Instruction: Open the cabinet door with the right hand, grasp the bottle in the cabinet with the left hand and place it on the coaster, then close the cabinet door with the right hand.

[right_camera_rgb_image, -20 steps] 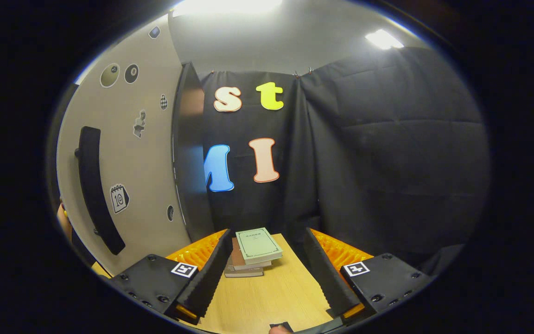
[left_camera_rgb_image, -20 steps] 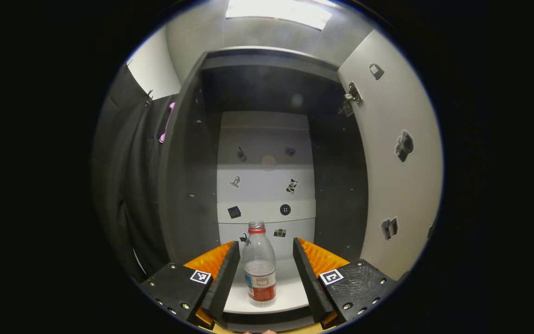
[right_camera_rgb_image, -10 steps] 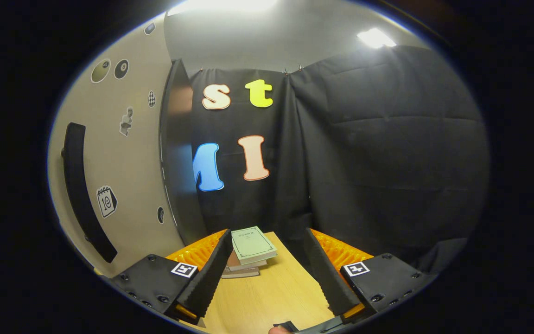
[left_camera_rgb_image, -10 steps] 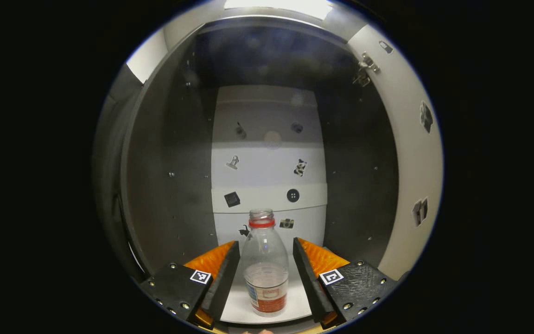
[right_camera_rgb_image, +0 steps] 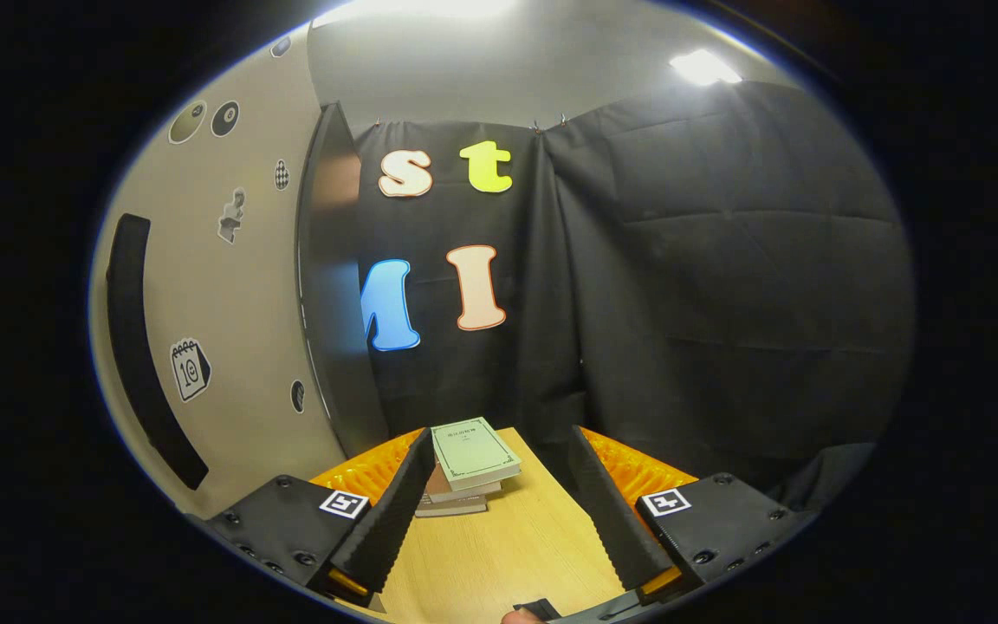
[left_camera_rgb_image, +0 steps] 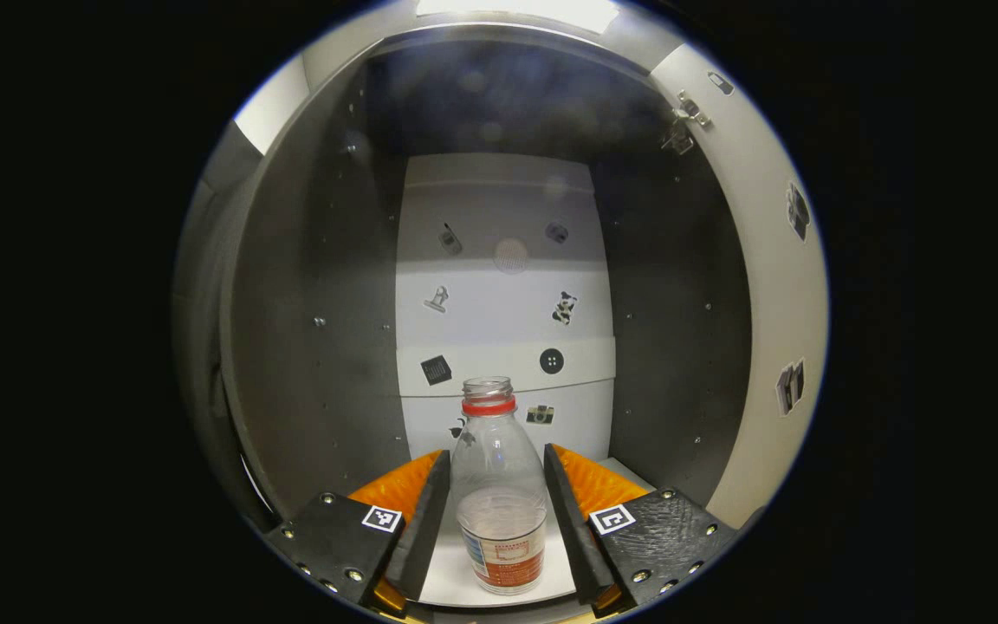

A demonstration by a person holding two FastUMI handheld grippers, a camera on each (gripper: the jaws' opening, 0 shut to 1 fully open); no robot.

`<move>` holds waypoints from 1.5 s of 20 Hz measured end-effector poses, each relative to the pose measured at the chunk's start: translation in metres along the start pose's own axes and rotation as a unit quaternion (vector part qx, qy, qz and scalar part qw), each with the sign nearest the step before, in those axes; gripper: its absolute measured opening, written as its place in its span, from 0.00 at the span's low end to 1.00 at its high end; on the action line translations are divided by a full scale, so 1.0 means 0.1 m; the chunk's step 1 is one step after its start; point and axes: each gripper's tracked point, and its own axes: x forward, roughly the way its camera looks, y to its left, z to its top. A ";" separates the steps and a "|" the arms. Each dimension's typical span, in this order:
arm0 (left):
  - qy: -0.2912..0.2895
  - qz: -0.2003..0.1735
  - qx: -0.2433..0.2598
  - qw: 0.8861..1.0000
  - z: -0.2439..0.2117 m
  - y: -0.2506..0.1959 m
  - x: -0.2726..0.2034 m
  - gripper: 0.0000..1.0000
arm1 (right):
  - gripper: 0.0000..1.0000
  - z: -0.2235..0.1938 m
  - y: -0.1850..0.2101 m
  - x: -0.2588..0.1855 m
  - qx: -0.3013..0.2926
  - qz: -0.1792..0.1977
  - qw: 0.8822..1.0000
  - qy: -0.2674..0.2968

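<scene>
Bottle (left_camera_rgb_image: 499, 494) stood upright inside the cabinet (left_camera_rgb_image: 317, 347), bracketed by the left gripper (left_camera_rgb_image: 489, 468), jaws spread either side, contact uncertain; right gripper (right_camera_rgb_image: 499, 459) gaped empty.

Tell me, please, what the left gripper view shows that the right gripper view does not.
Left gripper view: the bottle standing on the cabinet shelf between the left gripper's fingers; whether they press it, I cannot tell. Right gripper view: the open right gripper over a wooden table with stacked books, and the door's black handle. Both: the open cabinet door.
</scene>
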 end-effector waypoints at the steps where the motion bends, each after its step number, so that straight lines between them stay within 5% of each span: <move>1: -0.004 0.000 0.000 1.000 0.02 0.01 -0.07 0.61 | 0.98 -0.01 0.01 0.02 -0.001 0.004 1.000 0.000; 14: 0.007 0.052 -0.009 0.999 -0.28 0.38 -1.29 0.61 | 0.98 -0.02 0.33 0.16 -0.015 0.105 0.994 0.005; 30: 0.016 0.128 -0.024 0.991 -1.17 0.71 -2.67 0.61 | 0.98 -0.01 0.37 0.06 -0.020 0.150 0.988 -0.005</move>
